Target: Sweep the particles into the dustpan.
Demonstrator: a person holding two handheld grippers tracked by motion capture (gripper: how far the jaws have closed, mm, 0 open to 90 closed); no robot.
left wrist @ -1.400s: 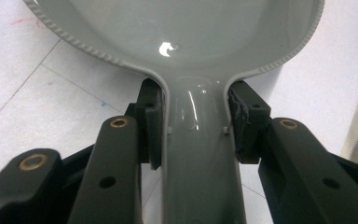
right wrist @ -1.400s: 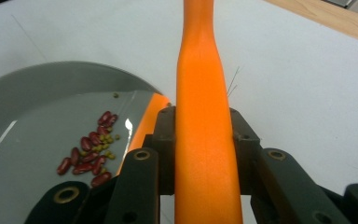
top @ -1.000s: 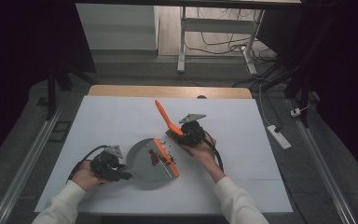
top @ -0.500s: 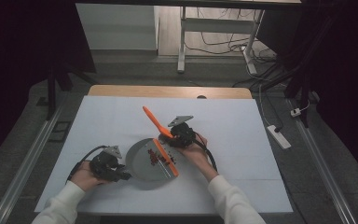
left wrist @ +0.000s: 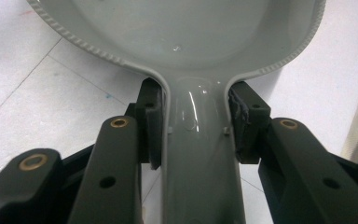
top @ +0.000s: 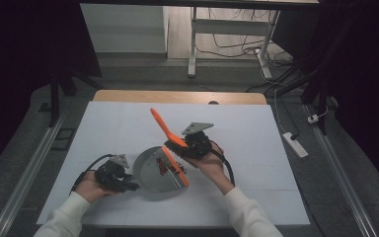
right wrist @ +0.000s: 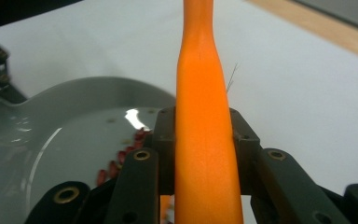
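Left gripper (left wrist: 193, 135) clamping glossy grey dustpan (left wrist: 191, 42) handle, right gripper (right wrist: 204, 140) gripping smooth orange brush (right wrist: 204, 140) handle

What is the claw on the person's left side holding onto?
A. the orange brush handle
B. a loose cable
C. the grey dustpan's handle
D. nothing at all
C: in the left gripper view the left claw has both pads pressed against the neck of the grey dustpan.

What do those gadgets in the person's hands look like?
Both grippers, left and right, are black, each topped by a grey three-cornered plate and trailing a black cable. The jaws carry brass-coloured rivets. The sleeves are white.
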